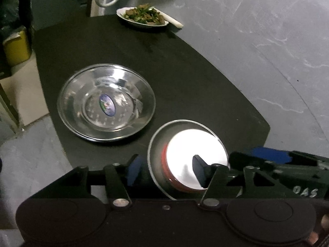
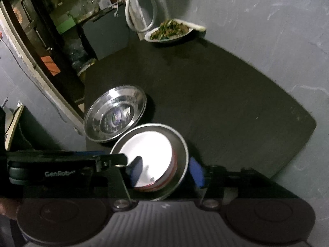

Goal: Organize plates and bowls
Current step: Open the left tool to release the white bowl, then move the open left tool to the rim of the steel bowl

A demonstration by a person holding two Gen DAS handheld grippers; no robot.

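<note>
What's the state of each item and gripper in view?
steel plate: empty, flat on table
small steel bowl: upright on table, rim between both grippers' fingers
food plate: full, at far table edge
left gripper: open, astride bowl rim
right gripper: open, astride bowl rim

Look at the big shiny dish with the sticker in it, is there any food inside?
No, the steel plate holds only a blue oval sticker in its middle, while the food sits on the white plate at the table's far end.

The steel bowl gleams mirror-bright metal, the table looks matt black, and the floor seems rough, scuffed concrete.
</note>
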